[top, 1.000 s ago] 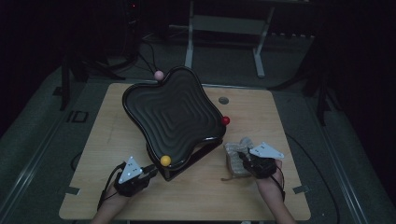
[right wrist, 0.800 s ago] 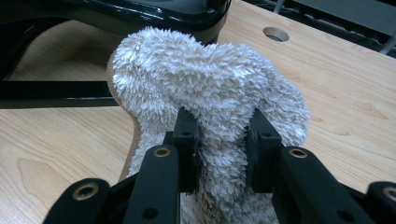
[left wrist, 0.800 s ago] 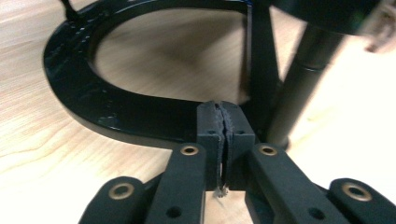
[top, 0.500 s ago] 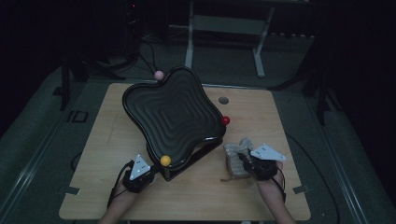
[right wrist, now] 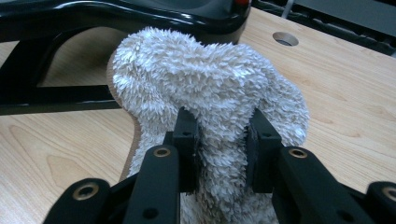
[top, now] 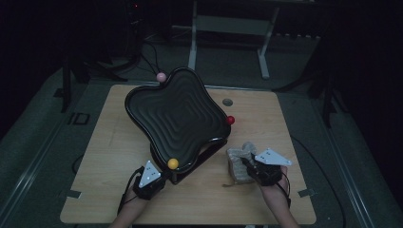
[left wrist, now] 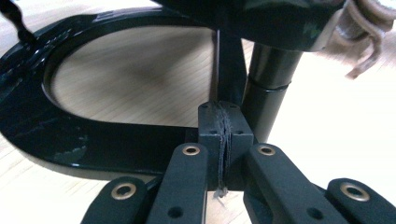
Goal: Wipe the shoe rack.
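- Fluffy cloth (right wrist: 210, 93) pinched between the pads of the right gripper (right wrist: 219, 149), bunched up and standing on the table (top: 285, 123), white on top, brown along one edge.
- Same cloth (top: 239, 161) just in front of the right gripper (top: 261, 171), near the black stand's foot.
- Black wavy tray (top: 178, 116) tilted on its stand, up and to the left of that gripper.
- Yellow ball (top: 173, 163) on the tray's low corner, red ball (top: 230, 119) at its right corner, pink ball (top: 161, 76) at the far corner.
- Left gripper (left wrist: 223, 140) shut tight, pads pressed together, holding nothing.
- Black stand ring (left wrist: 46, 121) and its post (left wrist: 268, 84) just ahead of the left gripper (top: 151, 178), close but not gripped.
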Tool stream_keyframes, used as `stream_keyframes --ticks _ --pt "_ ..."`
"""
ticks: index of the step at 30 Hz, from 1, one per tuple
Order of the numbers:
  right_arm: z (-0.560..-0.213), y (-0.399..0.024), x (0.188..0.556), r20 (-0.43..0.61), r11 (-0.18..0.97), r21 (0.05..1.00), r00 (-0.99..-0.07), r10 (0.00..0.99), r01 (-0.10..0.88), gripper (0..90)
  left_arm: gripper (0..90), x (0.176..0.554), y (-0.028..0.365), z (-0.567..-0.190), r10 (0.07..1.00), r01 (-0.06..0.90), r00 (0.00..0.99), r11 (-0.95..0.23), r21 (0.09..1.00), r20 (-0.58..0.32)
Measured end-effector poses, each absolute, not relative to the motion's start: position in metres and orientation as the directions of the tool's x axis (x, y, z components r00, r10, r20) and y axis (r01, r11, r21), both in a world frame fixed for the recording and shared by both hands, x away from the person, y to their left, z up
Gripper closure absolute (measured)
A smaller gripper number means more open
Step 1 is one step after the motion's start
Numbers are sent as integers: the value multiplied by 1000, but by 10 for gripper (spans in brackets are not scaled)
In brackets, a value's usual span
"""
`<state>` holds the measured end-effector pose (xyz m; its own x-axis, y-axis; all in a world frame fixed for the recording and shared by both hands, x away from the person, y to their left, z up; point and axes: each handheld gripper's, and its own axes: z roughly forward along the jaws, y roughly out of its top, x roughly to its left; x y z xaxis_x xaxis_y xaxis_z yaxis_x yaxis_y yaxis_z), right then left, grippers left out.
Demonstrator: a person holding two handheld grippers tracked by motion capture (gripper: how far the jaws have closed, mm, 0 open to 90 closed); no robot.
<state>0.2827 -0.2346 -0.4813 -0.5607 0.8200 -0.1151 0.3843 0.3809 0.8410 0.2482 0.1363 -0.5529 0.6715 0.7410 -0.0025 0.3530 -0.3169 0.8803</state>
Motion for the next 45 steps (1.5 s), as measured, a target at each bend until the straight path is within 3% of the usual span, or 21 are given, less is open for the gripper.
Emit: stream_keyframes --ticks 26,30,35,45 --pt "-470 -242 269 -99 351 864 -562 821 362 703 883 238 43 -548 607 270 795 -369 890 11" --pt "-468 -243 268 -95 346 867 -561 822 359 703 849 229 33 -548 584 242 812 -377 894 27" --pt "-463 -246 266 -99 345 870 -561 822 352 704 793 213 51 -546 589 264 808 -374 889 7" --pt "-455 -247 254 -103 347 876 -570 815 336 703 587 221 133 -544 737 313 675 -293 904 5"
